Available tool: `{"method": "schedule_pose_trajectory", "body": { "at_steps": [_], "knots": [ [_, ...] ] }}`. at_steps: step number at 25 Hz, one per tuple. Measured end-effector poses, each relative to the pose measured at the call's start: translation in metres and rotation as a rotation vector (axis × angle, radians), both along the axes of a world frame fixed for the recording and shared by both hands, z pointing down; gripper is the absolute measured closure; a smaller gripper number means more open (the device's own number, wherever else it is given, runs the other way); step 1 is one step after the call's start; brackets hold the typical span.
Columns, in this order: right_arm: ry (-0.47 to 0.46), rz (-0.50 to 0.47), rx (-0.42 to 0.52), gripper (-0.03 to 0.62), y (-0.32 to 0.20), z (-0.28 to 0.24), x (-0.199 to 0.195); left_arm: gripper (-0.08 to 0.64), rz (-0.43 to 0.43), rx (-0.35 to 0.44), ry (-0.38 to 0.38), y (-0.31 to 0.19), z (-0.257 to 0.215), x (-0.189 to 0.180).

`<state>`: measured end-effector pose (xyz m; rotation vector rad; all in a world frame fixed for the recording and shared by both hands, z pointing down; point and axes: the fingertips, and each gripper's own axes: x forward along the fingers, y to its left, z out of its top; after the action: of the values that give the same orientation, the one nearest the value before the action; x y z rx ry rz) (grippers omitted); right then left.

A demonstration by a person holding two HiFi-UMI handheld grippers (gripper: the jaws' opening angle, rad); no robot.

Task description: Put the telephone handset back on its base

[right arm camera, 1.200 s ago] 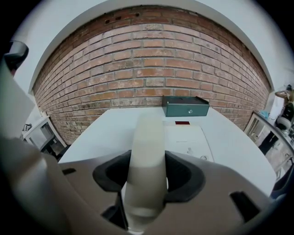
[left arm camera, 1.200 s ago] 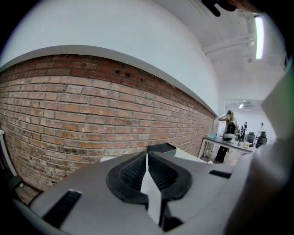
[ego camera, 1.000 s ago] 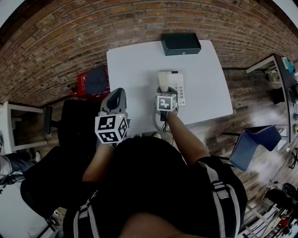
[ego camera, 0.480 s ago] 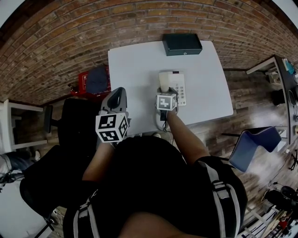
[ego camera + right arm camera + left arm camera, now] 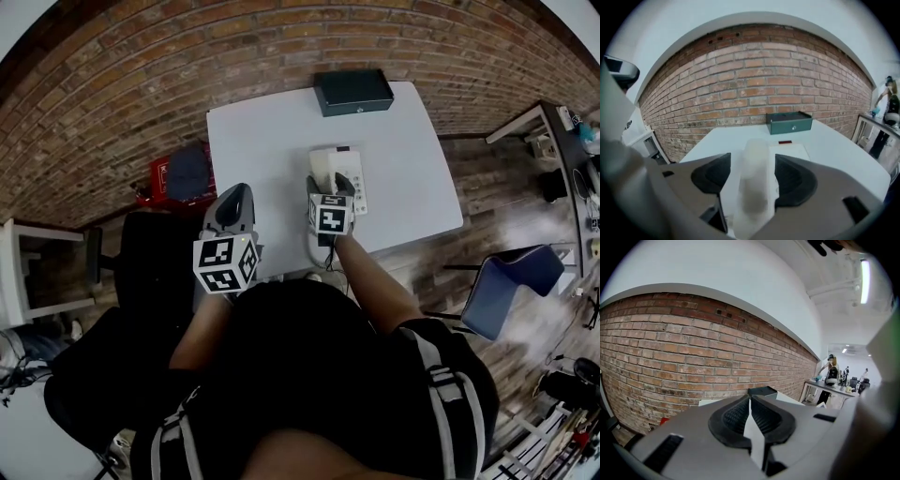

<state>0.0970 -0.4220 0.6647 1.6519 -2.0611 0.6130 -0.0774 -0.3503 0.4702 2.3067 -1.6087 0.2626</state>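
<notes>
The white telephone base (image 5: 354,184) stands in the middle of the white table (image 5: 262,141). The white handset (image 5: 323,166) lies along the base's left side. My right gripper (image 5: 329,187) hovers over the handset's near end. In the right gripper view the blurred handset (image 5: 754,154) runs between the jaws of the right gripper (image 5: 753,174), with the base (image 5: 793,151) beyond it. Those jaws have just been opening and the pads stand off the handset. My left gripper (image 5: 234,193) is held still off the table's left front edge, its pads (image 5: 736,416) together on nothing.
A dark green metal box (image 5: 352,91) sits at the table's far edge against the brick wall. A red crate (image 5: 167,172) stands on the floor to the left, a black chair (image 5: 150,248) near left, and a blue chair (image 5: 506,286) to the right.
The right gripper has lifted a little toward the camera, leaving the handset on the base. The left gripper has kept its place.
</notes>
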Motion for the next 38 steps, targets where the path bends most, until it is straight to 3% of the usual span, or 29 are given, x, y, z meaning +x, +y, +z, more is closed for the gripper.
{"method": "schedule_pose_trajectory", "body": {
  "at_steps": [2, 4, 7, 12, 15, 24, 38],
  "knots": [
    [-0.009, 0.01, 0.096, 0.346, 0.001, -0.028, 0.005, 0.548, 0.014, 0.002, 0.005, -0.002, 0.0, 0.005],
    [-0.031, 0.02, 0.162, 0.46, 0.003, -0.054, 0.01, 0.548, 0.029, 0.004, 0.01, -0.004, -0.001, 0.01],
    [-0.066, 0.044, 0.241, 0.566, 0.007, -0.09, 0.019, 0.548, 0.053, 0.009, 0.015, -0.007, -0.002, 0.018],
    [-0.068, 0.042, 0.436, 0.594, 0.016, -0.169, 0.024, 0.548, 0.083, 0.027, 0.03, -0.013, -0.006, 0.028],
    [-0.068, 0.024, 0.507, 0.594, 0.02, -0.2, 0.026, 0.548, 0.085, 0.068, 0.053, -0.016, -0.016, 0.033],
    [-0.153, 0.037, 0.62, 0.595, 0.06, -0.247, 0.045, 0.548, 0.131, 0.104, 0.068, -0.019, -0.026, 0.051],
    [-0.116, 0.093, 0.582, 0.595, 0.081, -0.234, 0.057, 0.548, 0.198, 0.083, 0.067, -0.015, -0.021, 0.072]
  ]
}}
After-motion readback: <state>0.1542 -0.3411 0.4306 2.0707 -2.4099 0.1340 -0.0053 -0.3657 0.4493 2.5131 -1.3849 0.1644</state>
